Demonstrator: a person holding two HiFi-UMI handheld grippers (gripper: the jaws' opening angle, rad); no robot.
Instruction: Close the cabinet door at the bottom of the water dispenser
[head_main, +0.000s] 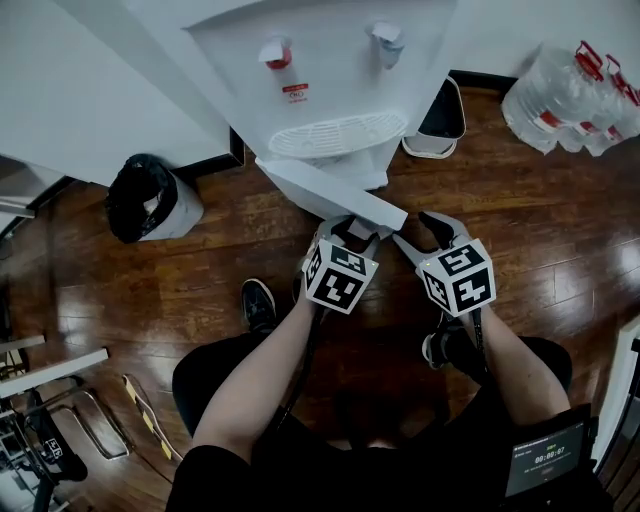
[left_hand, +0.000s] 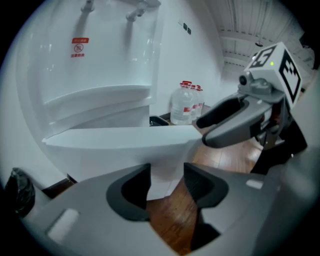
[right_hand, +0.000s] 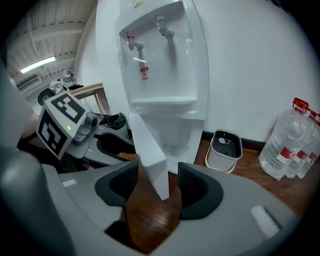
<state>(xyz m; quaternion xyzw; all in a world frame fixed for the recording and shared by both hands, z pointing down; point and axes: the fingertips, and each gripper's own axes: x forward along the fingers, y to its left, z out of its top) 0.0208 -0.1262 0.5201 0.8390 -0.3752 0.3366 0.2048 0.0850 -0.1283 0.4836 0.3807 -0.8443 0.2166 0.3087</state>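
The cabinet door (head_main: 330, 193) stands swung open, free edge toward the person.

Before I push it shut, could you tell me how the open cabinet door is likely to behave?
The cabinet door looks a thick, flat white panel, so probably stiff. It appears joined to the water dispenser at one edge, so it should swing, not slide. Its smooth face may be slippery.

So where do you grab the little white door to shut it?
Probably grip the cabinet door by its thin free edge, from the front: the flat panel stands swung out from the water dispenser, that edge farthest from the hinge.
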